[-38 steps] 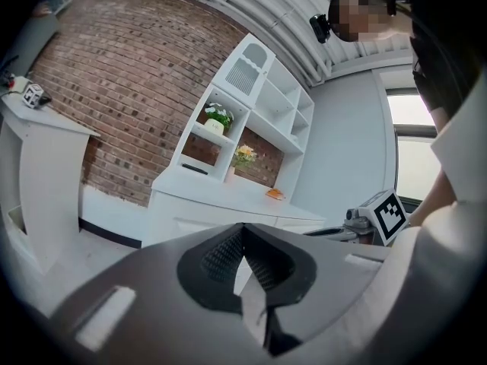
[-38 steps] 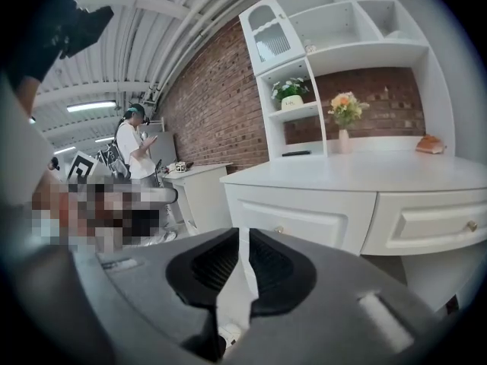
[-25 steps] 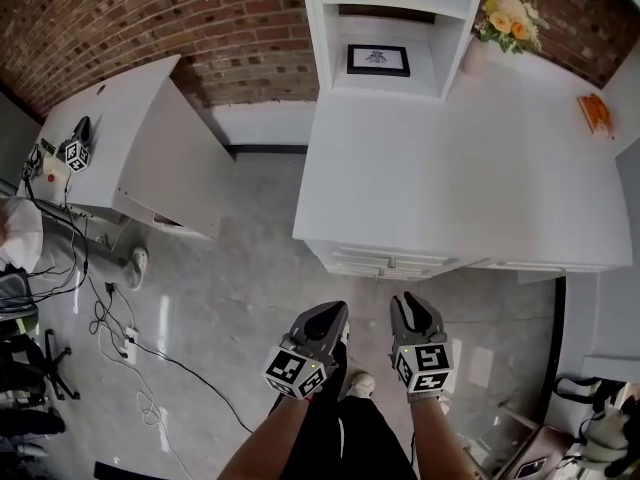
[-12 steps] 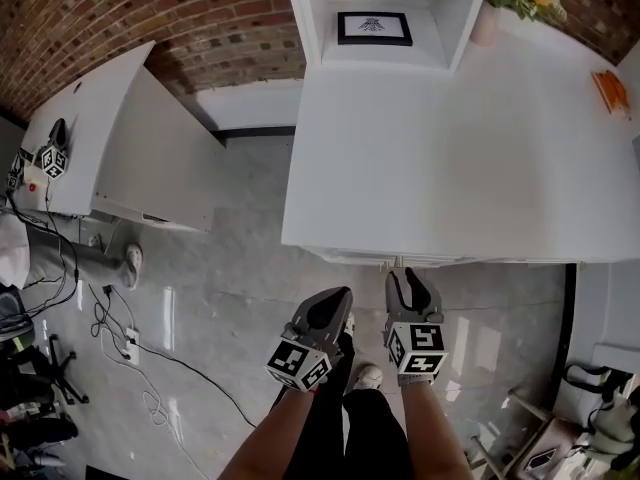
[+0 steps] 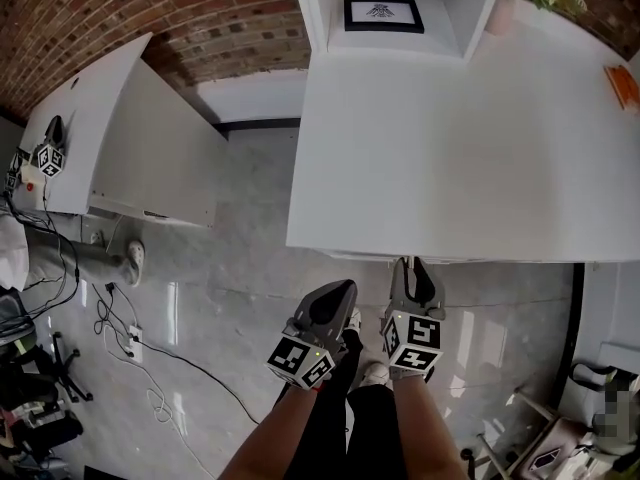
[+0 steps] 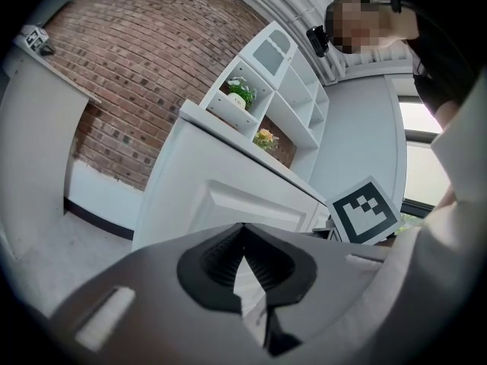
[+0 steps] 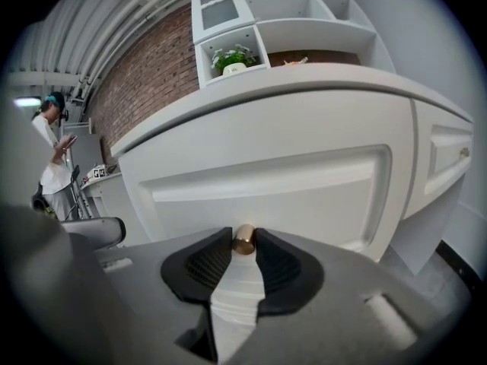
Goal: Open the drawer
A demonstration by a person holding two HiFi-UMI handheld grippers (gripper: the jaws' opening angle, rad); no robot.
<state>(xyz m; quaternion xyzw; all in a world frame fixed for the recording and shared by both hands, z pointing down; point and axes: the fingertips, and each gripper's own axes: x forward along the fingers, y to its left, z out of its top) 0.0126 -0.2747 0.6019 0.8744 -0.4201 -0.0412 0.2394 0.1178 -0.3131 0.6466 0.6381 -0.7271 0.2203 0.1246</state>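
Note:
The white drawer front [image 7: 266, 181] fills the right gripper view, with a small brass knob [image 7: 244, 239] at its lower middle. My right gripper [image 7: 243, 238] has its two dark pads on either side of that knob and touching it, and its jaws are closing. In the head view the right gripper [image 5: 408, 265] reaches under the front edge of the white cabinet top [image 5: 450, 148], which hides the drawer. My left gripper [image 5: 340, 288] hangs beside it, short of the cabinet, shut with nothing in it. The left gripper [image 6: 243, 228] faces the cabinet's panelled front [image 6: 243, 200].
A white desk [image 5: 110, 138] stands to the left before a brick wall [image 5: 200, 18]. Cables [image 5: 130, 348] trail over the grey floor. A shelf unit with a framed picture [image 5: 383, 13] stands on the cabinet top. A person [image 7: 53, 150] stands far left.
Both grippers have moved forward toward the cabinet's front. The right gripper's tips have gone under the countertop edge. The head camera has tilted further down.

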